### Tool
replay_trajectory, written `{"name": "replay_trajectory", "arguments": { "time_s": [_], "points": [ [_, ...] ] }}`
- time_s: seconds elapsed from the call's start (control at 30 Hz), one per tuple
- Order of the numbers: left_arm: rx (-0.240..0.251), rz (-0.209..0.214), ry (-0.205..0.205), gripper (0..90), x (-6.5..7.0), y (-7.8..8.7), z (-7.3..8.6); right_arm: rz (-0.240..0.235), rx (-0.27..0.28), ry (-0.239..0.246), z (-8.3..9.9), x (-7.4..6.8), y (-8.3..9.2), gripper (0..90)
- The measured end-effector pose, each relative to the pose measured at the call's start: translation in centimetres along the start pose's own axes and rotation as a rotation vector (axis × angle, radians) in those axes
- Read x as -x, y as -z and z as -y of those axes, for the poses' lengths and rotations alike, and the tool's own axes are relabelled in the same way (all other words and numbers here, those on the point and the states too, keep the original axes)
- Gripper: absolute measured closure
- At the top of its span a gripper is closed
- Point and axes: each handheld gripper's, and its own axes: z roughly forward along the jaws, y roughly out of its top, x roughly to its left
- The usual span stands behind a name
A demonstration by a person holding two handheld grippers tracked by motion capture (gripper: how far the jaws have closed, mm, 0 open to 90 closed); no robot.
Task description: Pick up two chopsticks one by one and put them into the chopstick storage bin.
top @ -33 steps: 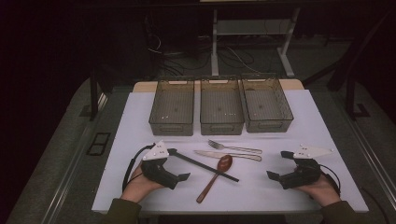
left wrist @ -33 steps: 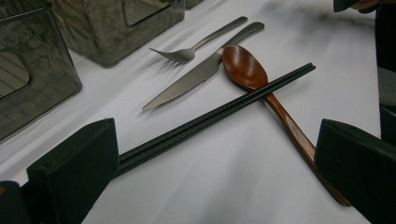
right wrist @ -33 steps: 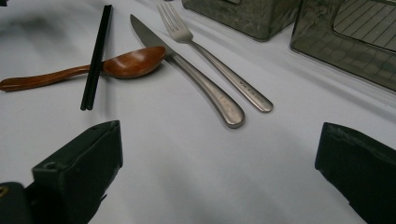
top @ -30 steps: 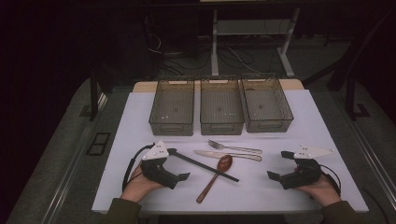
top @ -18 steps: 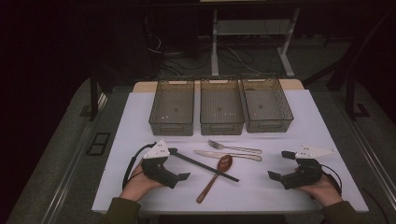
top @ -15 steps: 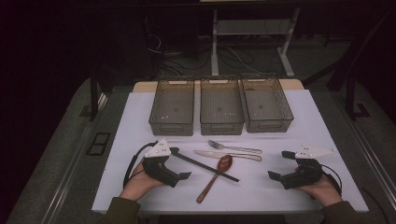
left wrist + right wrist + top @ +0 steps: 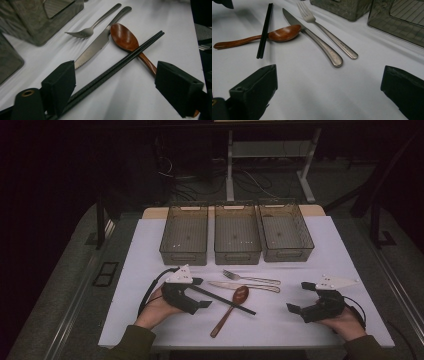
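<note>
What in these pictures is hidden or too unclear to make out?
- Chopsticks: in the left gripper view their near end runs behind the left gripper's black pad, so contact there is unclear.
- Wooden spoon: its handle end is hidden behind the other pad in that view.
- Boxes: cut off by the top edge in the right gripper view.
- Small pale specks in the boxes, high view: too small to identify.

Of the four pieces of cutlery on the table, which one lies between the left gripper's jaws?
The black chopsticks: the pair runs between the open jaws of the left gripper, crossing over the wooden spoon. The knife and fork lie farther off.
</note>
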Motion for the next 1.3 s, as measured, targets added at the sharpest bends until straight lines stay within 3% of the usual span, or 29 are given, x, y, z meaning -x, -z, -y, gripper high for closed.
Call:
{"name": "replay_trajectory", "arguments": {
  "time_s": [0.3,0.4,0.53,0.6,0.7,1.3],
  "points": [
    [-0.05,0.059,-0.062,27.9,-0.5,-1.6,-1.3,-0.004,0.002,-0.009,0.0,0.1,0.1,0.3],
    [-0.099,0.079,-0.095,31.9,-0.7,-2.2,-1.9,-0.006,0.003,-0.013,0.0,0.1,0.1,0.3],
    [-0.125,0.099,-0.114,35.9,-0.8,-2.6,-2.4,-0.006,0.005,-0.012,0.0,0.2,0.2,0.4],
    [-0.166,0.107,-0.154,38.3,-0.8,-3.1,-2.9,-0.009,0.006,-0.013,0.1,0.2,0.2,0.4],
    [-0.196,0.118,-0.182,41.5,-0.7,-3.5,-3.3,-0.012,0.004,-0.013,0.1,0.2,0.2,0.4],
    [-0.247,0.167,-0.261,51.1,-0.4,-5.6,-2.9,-0.021,0.003,-0.016,0.1,0.2,0.1,0.4]
  ]
}}
